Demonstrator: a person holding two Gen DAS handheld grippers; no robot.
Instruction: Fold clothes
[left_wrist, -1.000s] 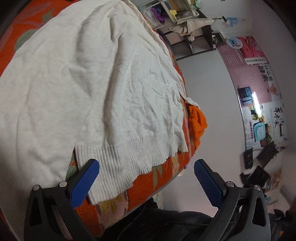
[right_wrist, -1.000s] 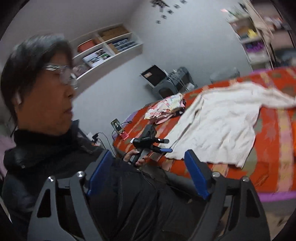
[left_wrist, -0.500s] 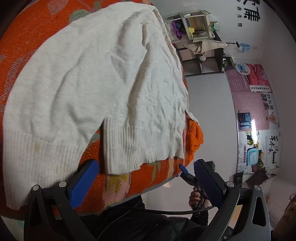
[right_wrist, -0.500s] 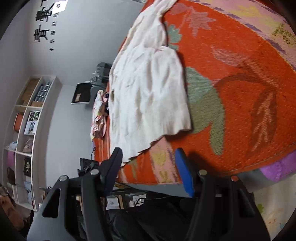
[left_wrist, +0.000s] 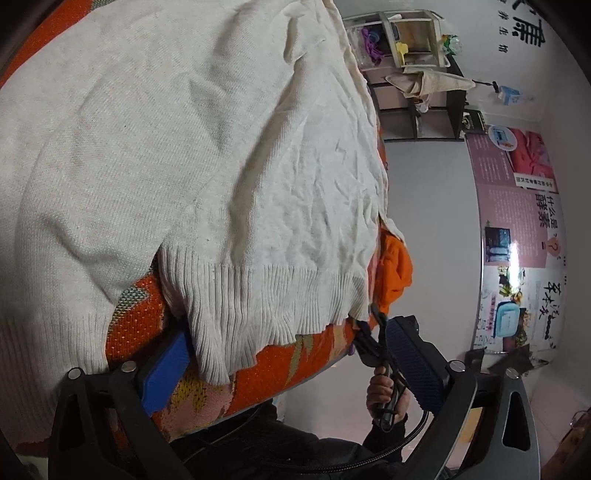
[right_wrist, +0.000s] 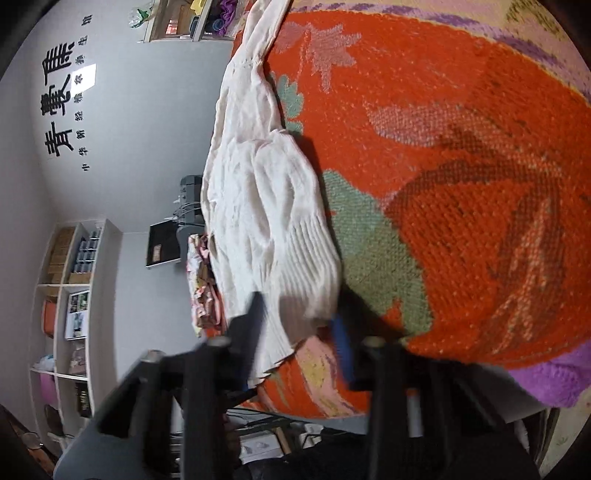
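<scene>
— What do your left jaws hold?

— Nothing. My left gripper (left_wrist: 288, 354) is spread wide at the ribbed hem of the cream knitted sweater (left_wrist: 207, 155), its blue left pad (left_wrist: 166, 373) tucked just under that hem.

— And the right?

— My right gripper (right_wrist: 295, 332) is blurred; its jaws stand apart around the sweater's ribbed corner (right_wrist: 306, 291), not visibly pinching it.

— Where does the sweater lie?

— Spread on the orange leaf-patterned woven bedspread (right_wrist: 461, 184), hem at the near edge. Beyond stands a white wall shelf (right_wrist: 70, 295).
</scene>
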